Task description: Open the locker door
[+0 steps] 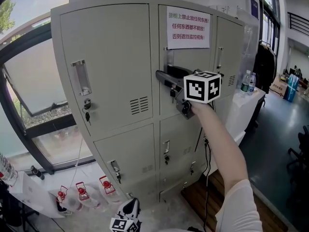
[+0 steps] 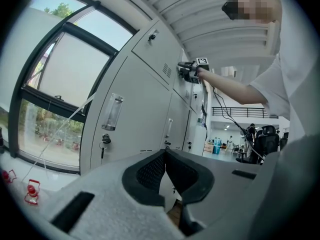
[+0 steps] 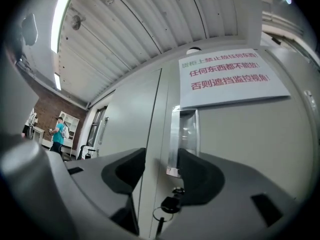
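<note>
Right gripper (image 3: 161,170): jaws spread wide and gripping nothing. They straddle the clear plastic handle (image 3: 184,134) and the hinge-free edge seam of the upper middle locker door (image 1: 193,58); pads look clear of both. A black key (image 3: 170,203) sits in the lock just below the handle.

That door is part of the pale grey metal locker bank (image 1: 120,144), top row centre. It carries a white paper notice with red print (image 1: 188,27) and sits flush with its neighbours, not yet opened.

Left gripper (image 2: 166,154): jaw tips are together with nothing between them. It hangs low near the pale floor (image 1: 96,216), well away from the door.

Room:
- A big dark-framed window (image 1: 29,81) is left of the lockers.
- A white table (image 1: 241,105) on the right carries clear water bottles (image 1: 247,81).
- A brown wood flooring strip (image 1: 198,197) runs at the locker base, with dark grey floor (image 1: 275,139) beyond it.
- A white ribbed ceiling (image 3: 150,24) is overhead, with a red brick wall (image 3: 45,109) far off.
</note>
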